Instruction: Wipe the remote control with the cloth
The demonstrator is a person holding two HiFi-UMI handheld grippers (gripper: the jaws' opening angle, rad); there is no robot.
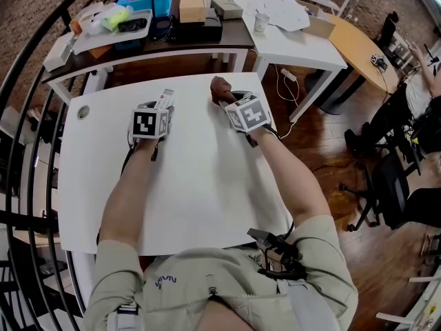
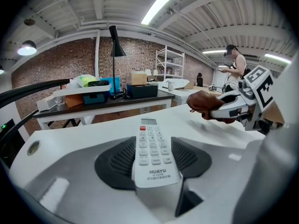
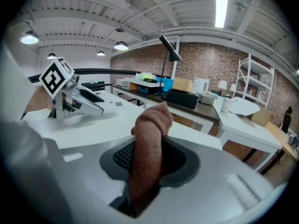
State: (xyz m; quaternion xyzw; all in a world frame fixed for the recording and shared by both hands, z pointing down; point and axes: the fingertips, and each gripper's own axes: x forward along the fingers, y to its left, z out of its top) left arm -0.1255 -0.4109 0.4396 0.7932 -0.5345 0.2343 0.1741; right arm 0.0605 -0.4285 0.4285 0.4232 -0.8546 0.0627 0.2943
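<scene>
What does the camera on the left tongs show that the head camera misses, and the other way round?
Only the left gripper view shows the remote control's buttons and HUAYU print, plus a ceiling light. Only the head view shows the person's forearms and the whole white table. Both show the remote control held in the left tongs and the brown cloth held in the right tongs.

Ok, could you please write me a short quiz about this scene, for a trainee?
1. True or false: the brown cloth lies flat on the white table.
2. Which gripper holds the remote control? A) left B) right
3. Fill in: the name printed on the remote control is ____.
Key: 1 false, the right gripper grips it; 2 A, the left gripper; 3 HUAYU.
</scene>
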